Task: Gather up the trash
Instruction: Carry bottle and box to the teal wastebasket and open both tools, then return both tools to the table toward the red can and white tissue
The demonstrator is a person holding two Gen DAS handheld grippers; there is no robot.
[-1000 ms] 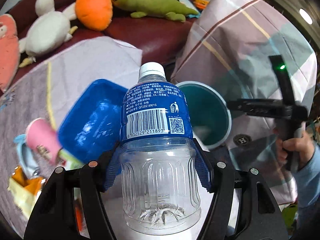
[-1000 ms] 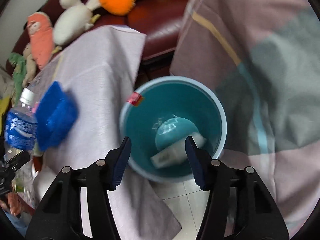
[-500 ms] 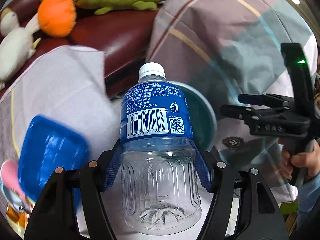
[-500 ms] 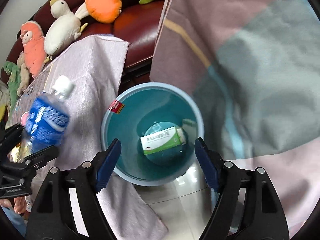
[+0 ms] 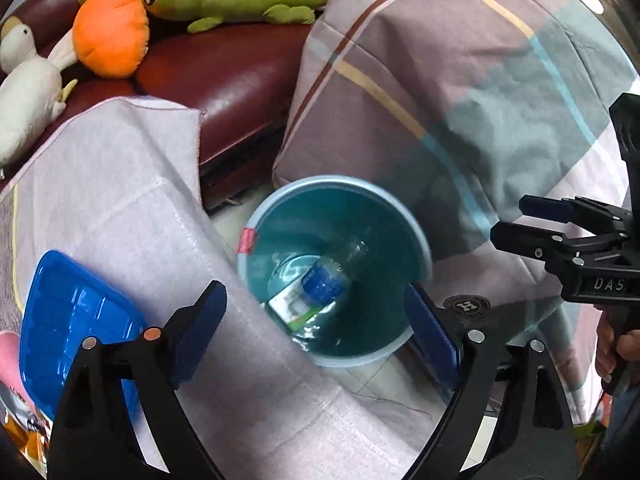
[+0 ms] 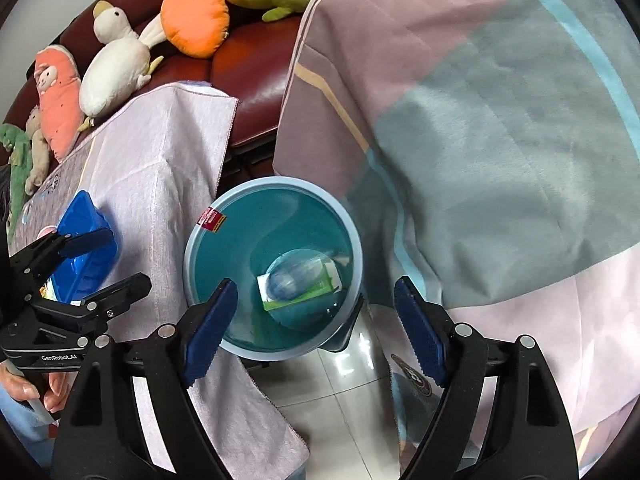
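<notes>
A clear plastic bottle with a blue label (image 5: 326, 280) lies blurred inside the teal bin (image 5: 380, 232), on top of a white and green box (image 5: 288, 308). My left gripper (image 5: 312, 292) hangs above the bin, its jaws opening wide with nothing between the pads. Further right, my right gripper (image 5: 520, 222) is in a hand. In the right wrist view the bottle (image 6: 290, 276) and box (image 6: 326, 284) rest on the bin's (image 6: 200, 240) bottom. My right gripper (image 6: 316, 290) is over the bin, jaws opening and empty. My left gripper (image 6: 116, 260) shows at the left.
A cloth-covered table (image 5: 120, 184) left of the bin carries a blue tray (image 5: 76, 312) and a pink cup (image 5: 8, 356). A checked blanket (image 5: 460, 80) drapes behind and right of the bin. Plush toys (image 5: 108, 36) lie on the dark red sofa (image 5: 224, 80). Tiled floor (image 6: 340, 400) lies in front.
My left gripper moved right over the bin, opened and let go of the bottle, which dropped into the bin onto the box. My right gripper's jaws widened.
</notes>
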